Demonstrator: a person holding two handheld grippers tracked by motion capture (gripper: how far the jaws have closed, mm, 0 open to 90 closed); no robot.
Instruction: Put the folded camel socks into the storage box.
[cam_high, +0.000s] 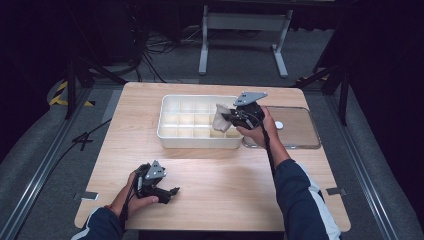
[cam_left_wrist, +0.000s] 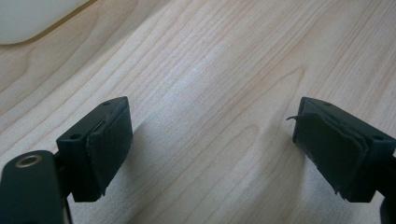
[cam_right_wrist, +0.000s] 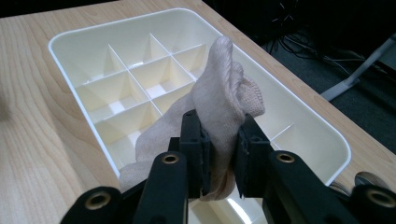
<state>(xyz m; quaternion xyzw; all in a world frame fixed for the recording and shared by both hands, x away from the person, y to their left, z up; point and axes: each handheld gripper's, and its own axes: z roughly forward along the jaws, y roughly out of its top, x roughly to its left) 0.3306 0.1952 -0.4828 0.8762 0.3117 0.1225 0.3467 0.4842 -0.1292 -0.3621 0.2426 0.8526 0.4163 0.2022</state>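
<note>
The right gripper (cam_high: 231, 118) was clamped on a beige sock (cam_right_wrist: 219, 107), holding it bunched between its jaws over the right end of the white divided tray (cam_high: 165, 131), which sat at the far middle of the wooden table (cam_high: 225, 180). The sock's loose end hung down toward the tray's near right compartments. At the near left, the left gripper (cam_high: 172, 192) rested low over bare tabletop, its jaws wide apart and holding nothing.

Divided tray (cam_high: 197, 141) at table (cam_high: 215, 200) centre-rear, flat lid (cam_high: 300, 135) just right of it, sock (cam_high: 220, 120) above tray's right compartments, perhaps touching one, left gripper (cam_high: 172, 192) near front-left edge.
</note>
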